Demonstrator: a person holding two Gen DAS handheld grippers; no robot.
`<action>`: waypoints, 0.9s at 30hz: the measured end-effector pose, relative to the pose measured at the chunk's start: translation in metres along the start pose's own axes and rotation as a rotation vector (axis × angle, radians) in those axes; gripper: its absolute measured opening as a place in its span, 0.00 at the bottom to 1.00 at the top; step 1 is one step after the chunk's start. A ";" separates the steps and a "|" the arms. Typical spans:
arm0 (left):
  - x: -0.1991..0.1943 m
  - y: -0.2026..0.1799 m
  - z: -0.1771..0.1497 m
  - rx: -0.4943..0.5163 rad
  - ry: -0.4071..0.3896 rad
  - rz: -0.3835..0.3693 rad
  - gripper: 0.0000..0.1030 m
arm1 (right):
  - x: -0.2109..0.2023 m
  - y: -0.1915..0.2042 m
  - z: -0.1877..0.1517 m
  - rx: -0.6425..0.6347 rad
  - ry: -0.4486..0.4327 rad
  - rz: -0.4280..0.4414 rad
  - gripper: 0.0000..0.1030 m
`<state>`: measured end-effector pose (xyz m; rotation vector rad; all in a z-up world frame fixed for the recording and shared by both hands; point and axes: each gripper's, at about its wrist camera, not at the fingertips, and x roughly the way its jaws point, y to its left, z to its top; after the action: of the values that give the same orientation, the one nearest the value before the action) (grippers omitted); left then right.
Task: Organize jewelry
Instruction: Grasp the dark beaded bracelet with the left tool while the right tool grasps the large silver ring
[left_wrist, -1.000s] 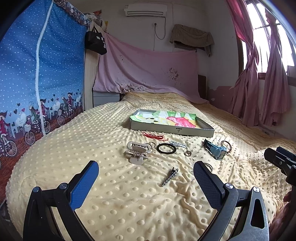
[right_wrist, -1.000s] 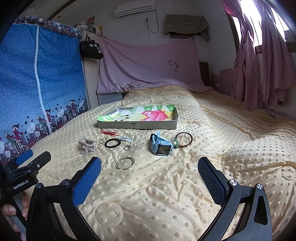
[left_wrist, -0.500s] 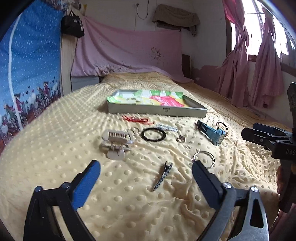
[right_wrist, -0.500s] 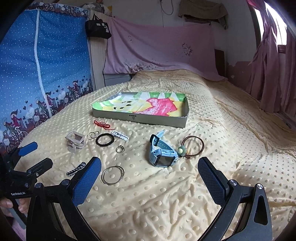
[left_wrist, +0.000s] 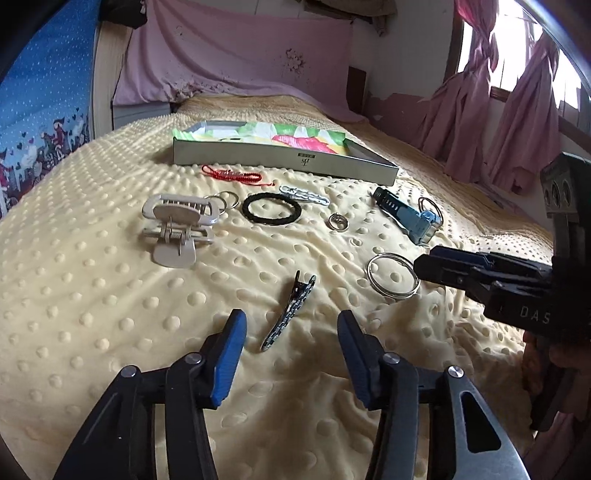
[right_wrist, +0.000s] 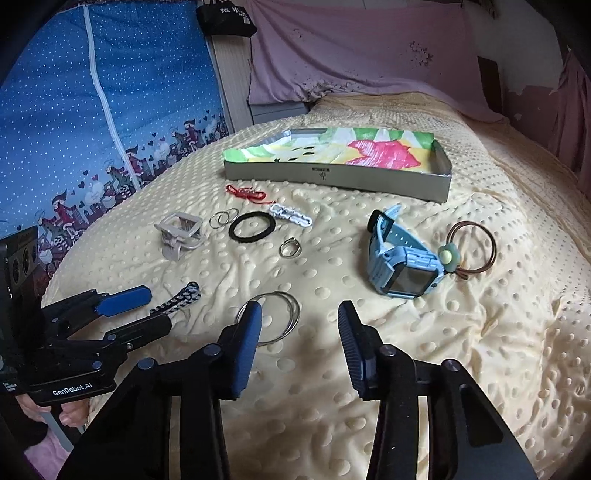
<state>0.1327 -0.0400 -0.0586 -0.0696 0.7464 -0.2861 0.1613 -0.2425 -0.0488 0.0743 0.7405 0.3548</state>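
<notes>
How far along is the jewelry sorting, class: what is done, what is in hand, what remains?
Done: nothing yet; no jewelry shows in the tray. In hand: neither gripper holds anything. The left gripper, jaws just closing, points at the hair clip; the right gripper, also closing, hovers by the silver bangles. Left: those, the watch, claw clip, black hair tie and the rest on the blanket.

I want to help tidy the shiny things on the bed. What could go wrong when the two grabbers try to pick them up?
1. The patterned hair clip lies flat on the bumpy yellow blanket; the left gripper, jaws just closing with nothing gripped, may pinch fabric.
2. The silver bangles are thin and stacked; the right gripper, also just closing, might grab only one or let them slip.
3. The grippers are close and might bump.
</notes>
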 end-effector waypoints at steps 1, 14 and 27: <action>0.001 0.002 0.001 -0.012 0.004 -0.002 0.45 | 0.003 0.001 -0.001 -0.001 0.011 0.004 0.34; 0.018 0.012 0.002 -0.066 0.071 -0.046 0.14 | 0.035 -0.003 -0.001 0.045 0.114 0.035 0.22; 0.006 -0.004 0.001 -0.023 0.009 -0.064 0.05 | 0.032 0.007 -0.005 0.016 0.099 0.073 0.04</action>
<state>0.1370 -0.0458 -0.0609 -0.1138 0.7570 -0.3389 0.1778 -0.2249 -0.0716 0.0991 0.8401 0.4242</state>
